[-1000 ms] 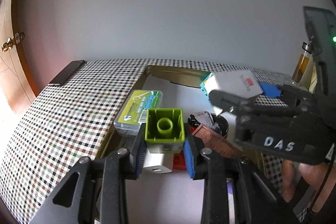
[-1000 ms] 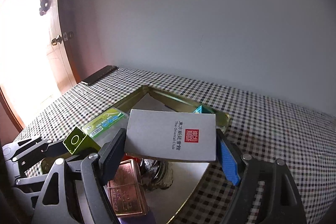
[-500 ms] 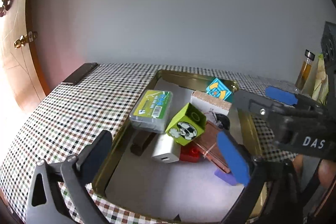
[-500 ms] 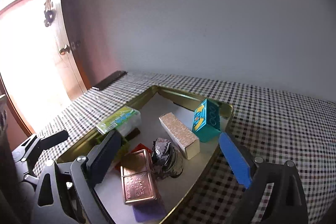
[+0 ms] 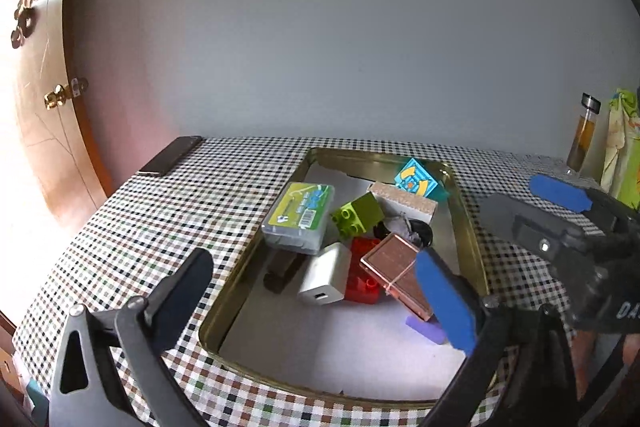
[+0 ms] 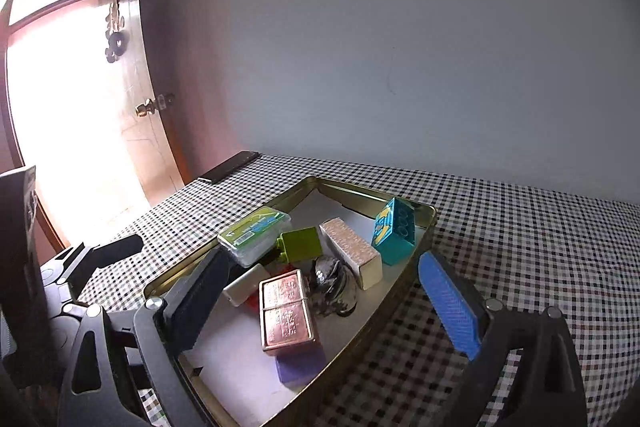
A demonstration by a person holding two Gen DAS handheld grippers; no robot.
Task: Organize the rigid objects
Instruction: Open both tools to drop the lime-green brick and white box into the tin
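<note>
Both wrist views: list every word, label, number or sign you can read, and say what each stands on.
"DA", cut off by the picture's edge: white letters on the body of the right tongs, seen from the left wrist view.
Green label on the clear plastic case: print and barcode too small to read.
Embossed lid of the copper tin: too blurred to read.
Teal block: yellow drawing only, no letters.
</note>
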